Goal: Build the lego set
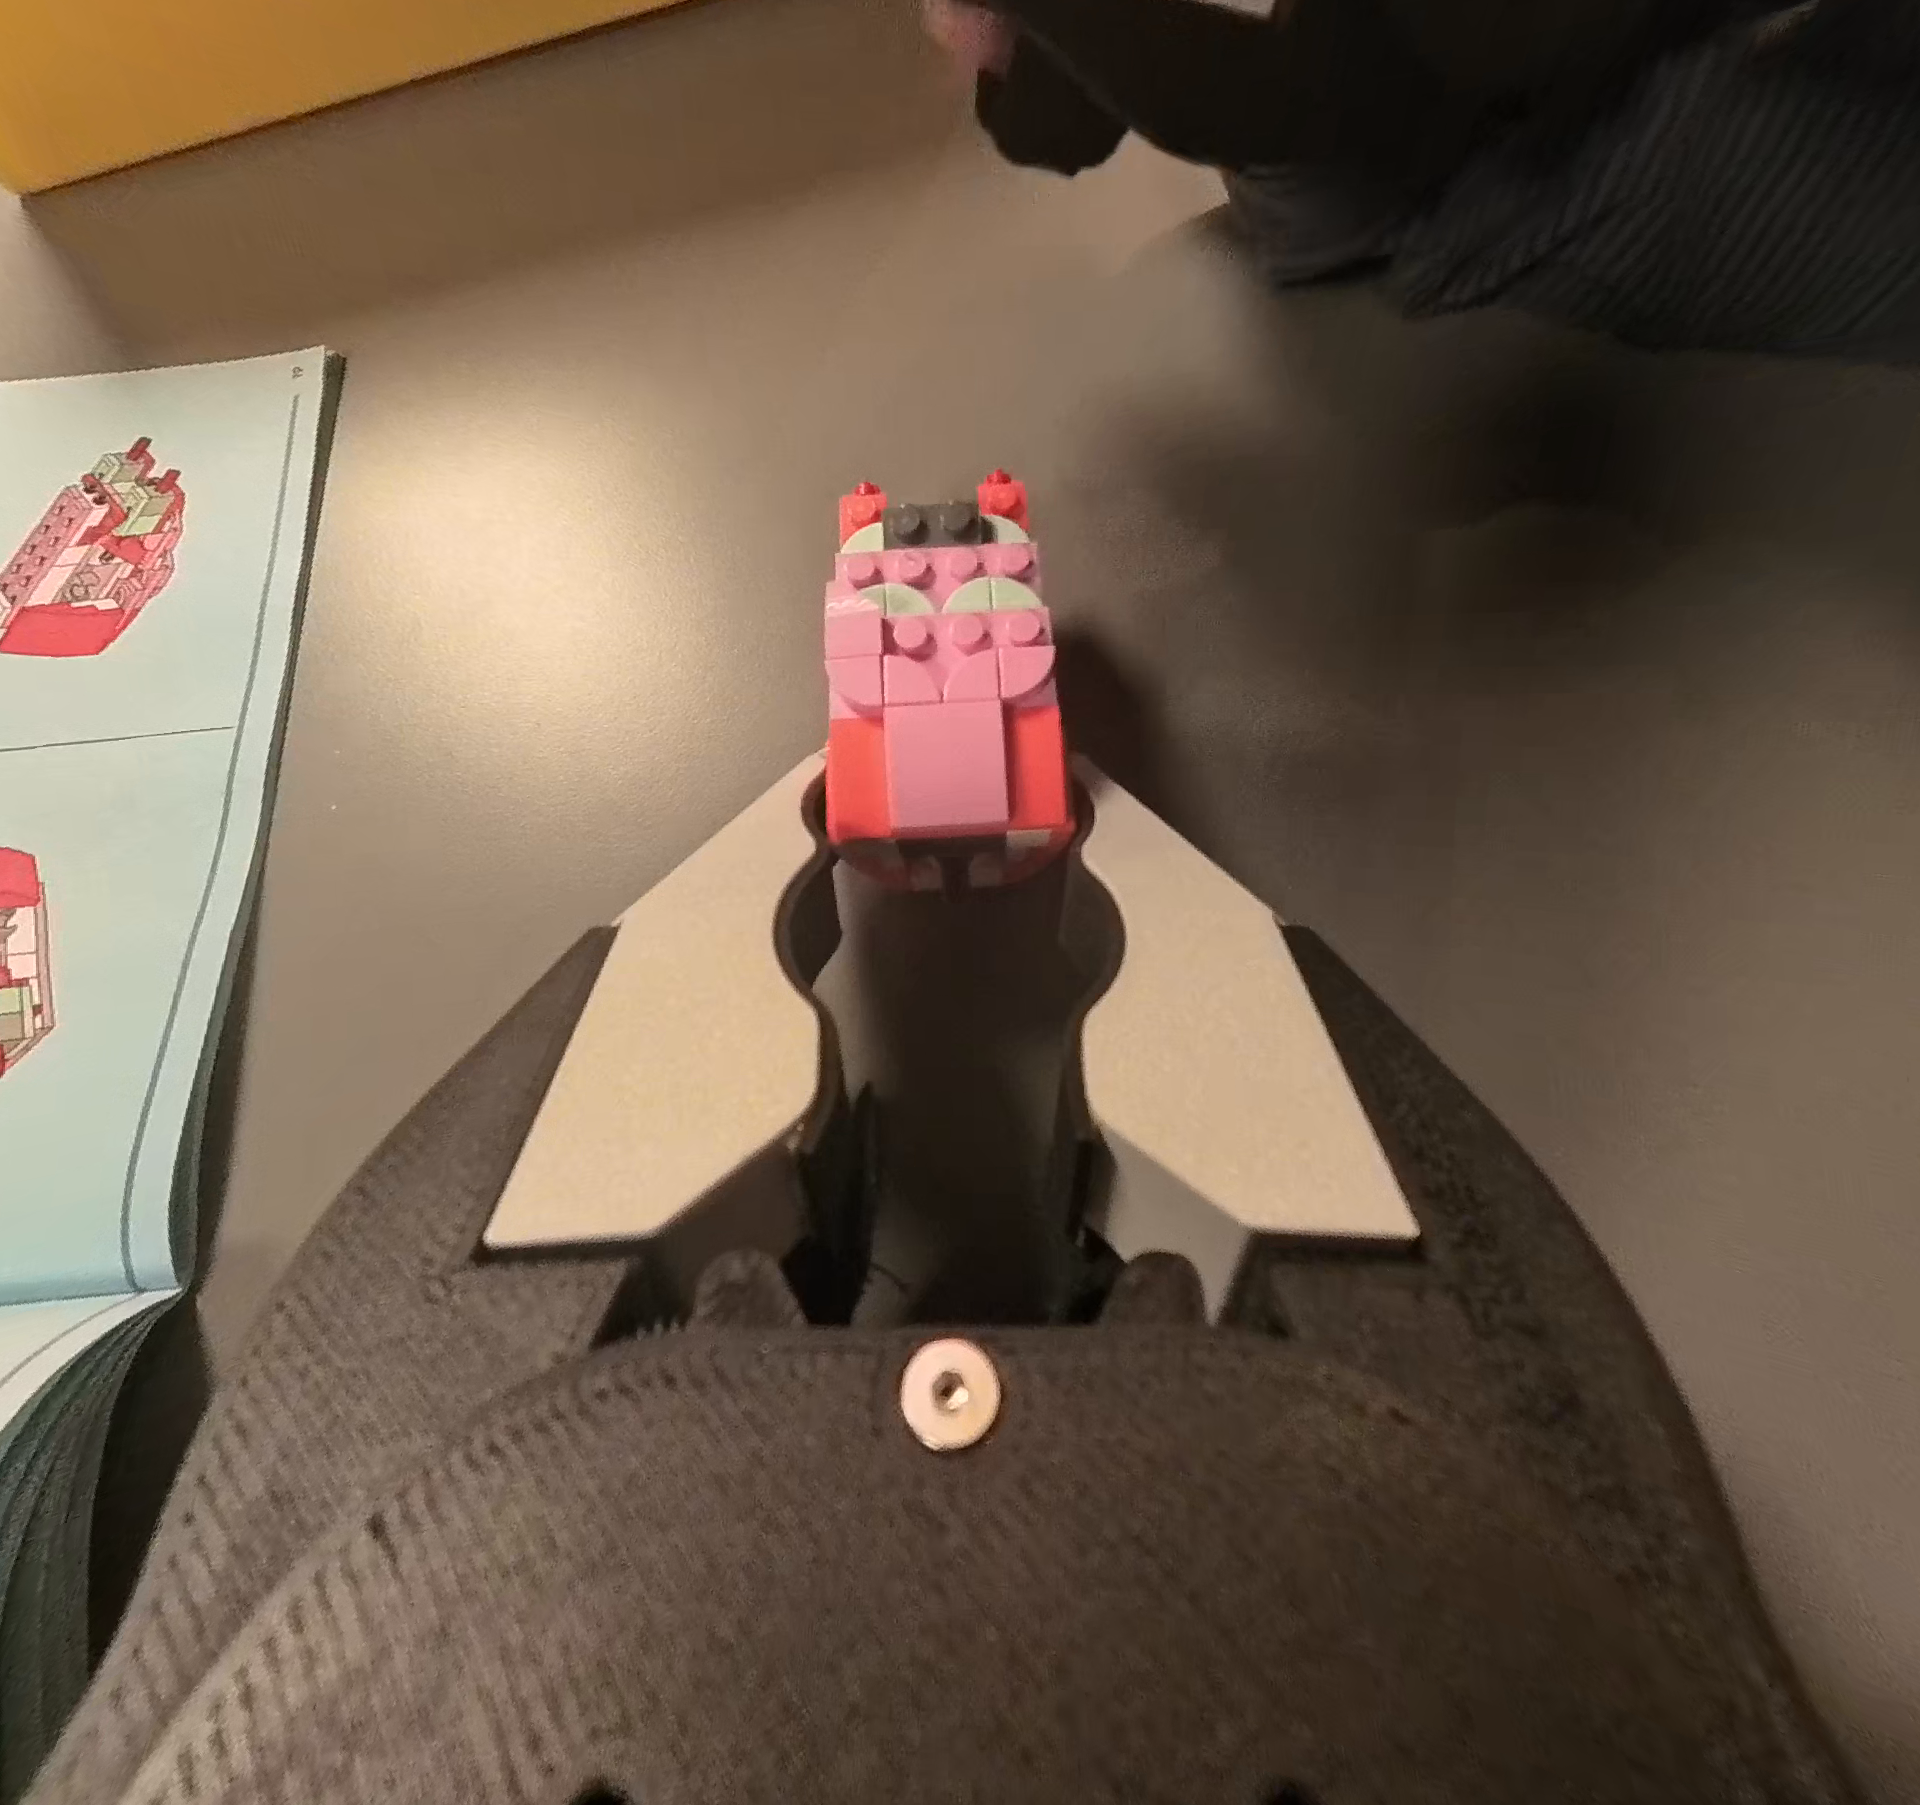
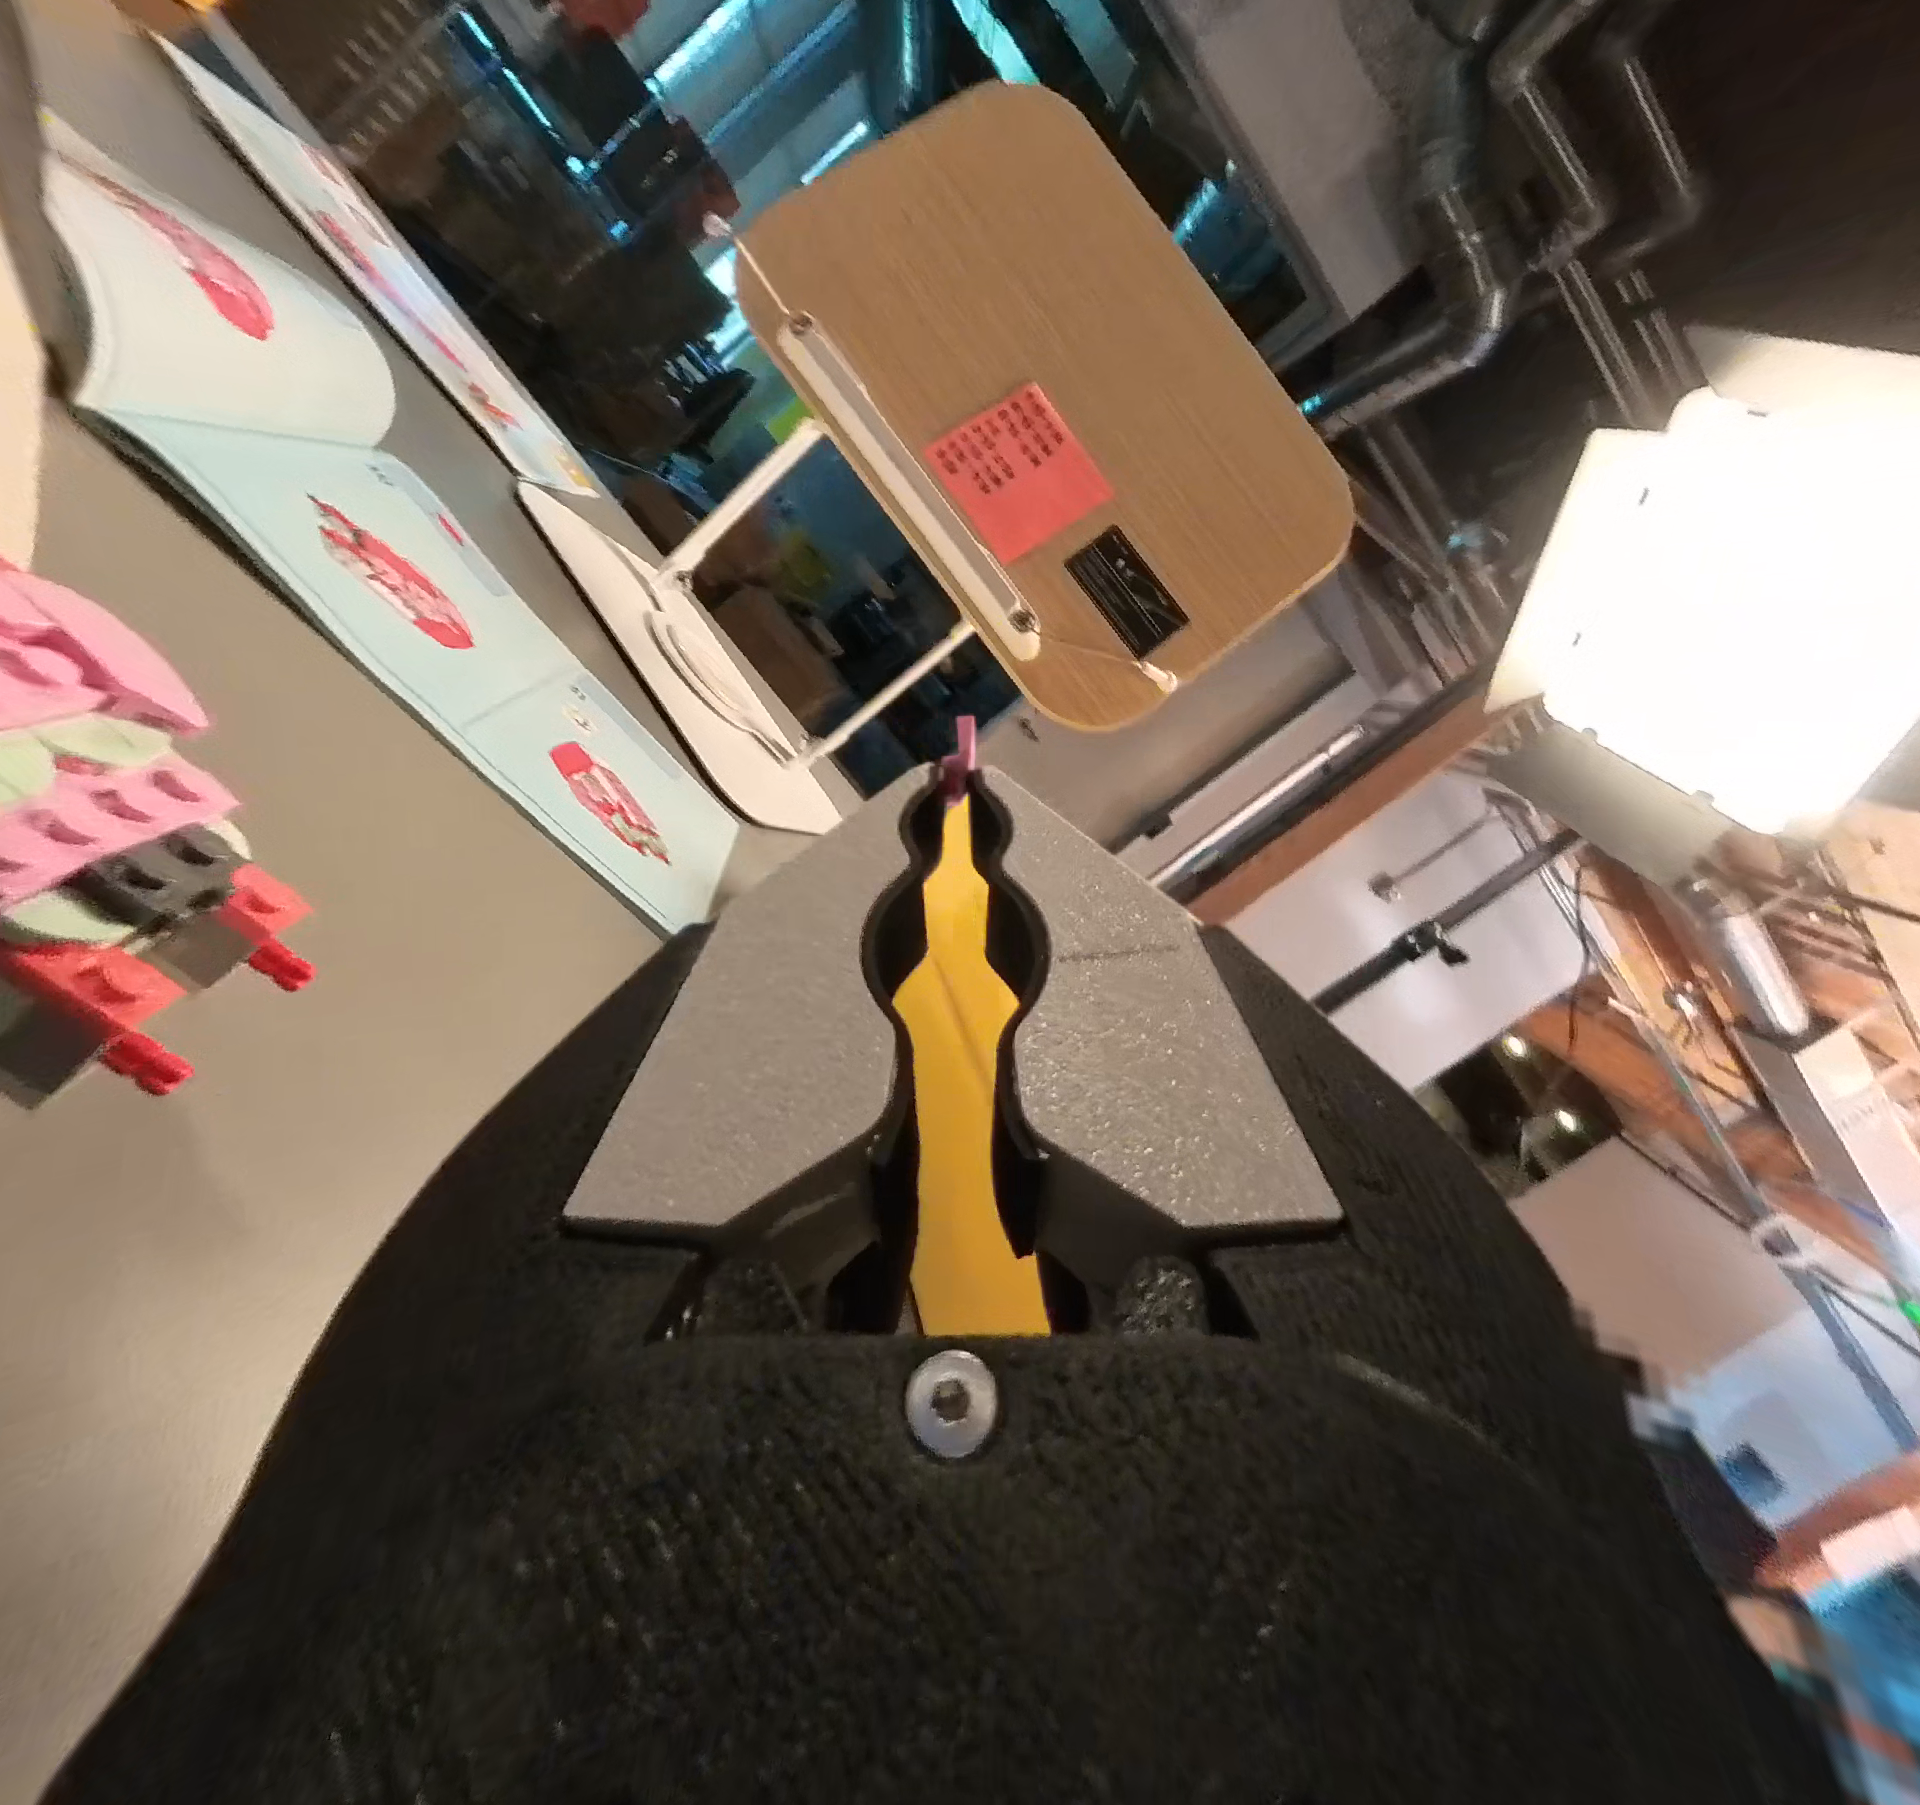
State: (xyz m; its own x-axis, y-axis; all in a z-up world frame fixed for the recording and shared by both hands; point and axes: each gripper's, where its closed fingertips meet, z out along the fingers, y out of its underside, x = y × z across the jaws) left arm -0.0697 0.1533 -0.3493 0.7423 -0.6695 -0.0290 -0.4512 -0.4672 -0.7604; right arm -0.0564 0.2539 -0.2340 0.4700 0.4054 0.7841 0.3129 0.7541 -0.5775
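Left wrist view: my left gripper (image 1: 948,820) points down at the table (image 1: 582,321), clamping the brick model (image 1: 940,685) at its near end. My right gripper (image 2: 961,787), tilted up off the table, pinches a small pink piece (image 2: 961,763) at its tips; the model sits to its left.

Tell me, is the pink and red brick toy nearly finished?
Mostly built: the brick model has many pink, red and green layers, clamped in the left gripper. In hand: the right gripper pinches a tiny pink piece, not yet on. Bare studs remain on top, and the instruction booklet lies open.
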